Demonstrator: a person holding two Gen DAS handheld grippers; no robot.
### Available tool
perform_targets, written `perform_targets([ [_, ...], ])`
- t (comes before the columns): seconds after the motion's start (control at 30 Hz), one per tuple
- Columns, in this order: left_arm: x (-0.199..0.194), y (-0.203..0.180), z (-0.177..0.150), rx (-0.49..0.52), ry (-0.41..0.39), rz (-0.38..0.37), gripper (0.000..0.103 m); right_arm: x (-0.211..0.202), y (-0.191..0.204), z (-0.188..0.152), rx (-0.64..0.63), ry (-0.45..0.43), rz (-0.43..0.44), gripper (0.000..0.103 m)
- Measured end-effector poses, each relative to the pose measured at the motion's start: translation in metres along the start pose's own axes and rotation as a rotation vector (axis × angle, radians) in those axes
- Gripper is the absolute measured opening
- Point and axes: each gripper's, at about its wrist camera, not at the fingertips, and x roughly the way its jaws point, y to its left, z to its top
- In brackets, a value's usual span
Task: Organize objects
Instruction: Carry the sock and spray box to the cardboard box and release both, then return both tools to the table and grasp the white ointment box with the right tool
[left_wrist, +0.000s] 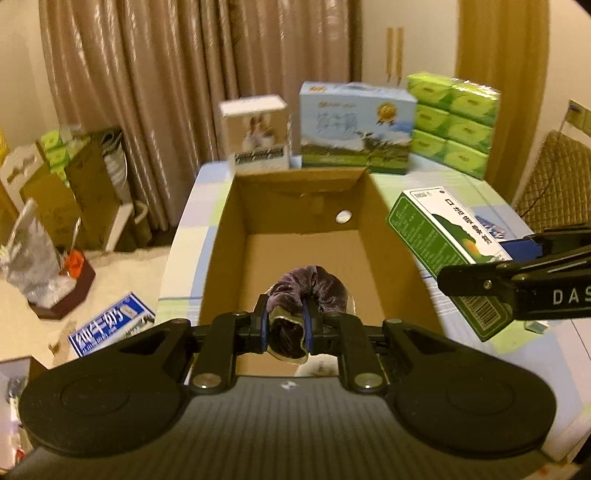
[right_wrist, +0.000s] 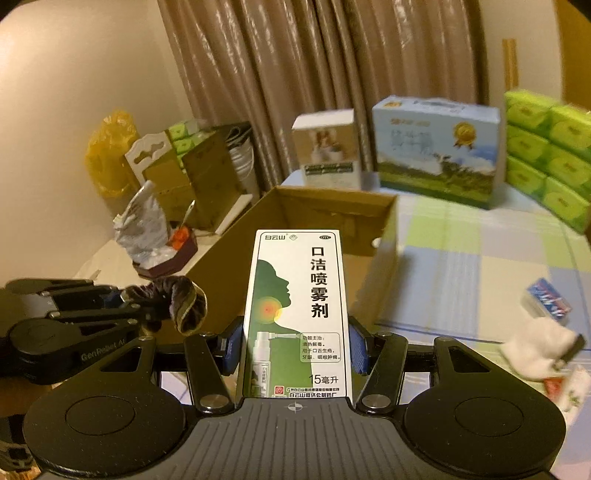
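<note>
Grippers meet over an open cardboard box (left_wrist: 299, 206) on a table (left_wrist: 443, 184) covered with a checked cloth. Seen from the left wrist, the left gripper (left_wrist: 286, 328) is clamped on a dark purple velvet scrunchie (left_wrist: 306, 288), its blue pads pinching one side of the loop while the rest hangs over the box's bare floor, toward 6 o'clock in that view. From the right wrist the same scrunchie (right_wrist: 184, 306) appears at 9 o'clock, held at the box's near left edge.

The right gripper (right_wrist: 297, 347) is closed on a green-and-white medicine carton (right_wrist: 295, 314) (printed with a throat-spray picture and "15" at its lower end), its fingers pressing the two long sides. The carton points toward the box, whose front wall (right_wrist: 384, 236) lies just beyond it. In the left wrist view the carton (left_wrist: 443, 236) sits at 3 o'clock, above the box's right rim, with the right gripper's black arm entering from the edge.

Along the table's far side, at 12 to 1 o'clock, stand a small white box (left_wrist: 255, 133), a blue milk case (left_wrist: 354, 127) and a pack of green tissue packets (left_wrist: 454, 125). At 4 o'clock in the right wrist view lie white cloth (right_wrist: 535, 350) and a small blue-and-red packet (right_wrist: 546, 299).
</note>
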Motion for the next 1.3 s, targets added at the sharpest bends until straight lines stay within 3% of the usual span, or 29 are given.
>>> perform_targets([
  [0.3,0.045,0.017,-0.006,-0.007,0.037,-0.015,0.015,0.050,-0.007,0.004,0.026,0.047,-0.002,0.053],
  [0.37,0.051,0.017,-0.005,-0.005,0.038,-0.017,0.019,0.055,-0.011,0.004,0.037,0.041,0.006,0.053],
  [0.4,0.054,0.017,-0.004,-0.007,0.039,-0.011,0.025,0.058,-0.013,0.004,0.043,0.032,0.012,0.053],
  [0.43,0.057,0.018,-0.004,-0.013,0.042,-0.001,0.038,0.057,-0.013,0.005,0.050,0.018,0.024,0.055],
  [0.5,0.058,0.022,-0.003,-0.031,0.038,-0.005,0.040,0.055,-0.019,0.005,0.073,-0.009,0.056,0.086],
  [0.53,0.057,0.023,-0.003,-0.042,0.035,-0.006,0.040,0.053,-0.020,0.005,0.080,-0.026,0.053,0.089],
  [0.87,0.000,0.003,-0.013,-0.096,-0.044,-0.009,0.046,-0.016,-0.034,-0.029,0.101,-0.087,-0.010,0.089],
  [0.97,-0.024,-0.015,-0.015,-0.096,-0.081,-0.026,0.048,-0.045,-0.042,-0.052,0.127,-0.102,-0.048,0.091],
  [1.1,-0.051,-0.047,-0.017,-0.083,-0.124,-0.067,0.057,-0.084,-0.059,-0.084,0.166,-0.115,-0.115,0.092],
  [1.3,-0.069,-0.101,-0.025,-0.057,-0.136,-0.139,0.066,-0.136,-0.100,-0.128,0.246,-0.126,-0.247,0.093],
])
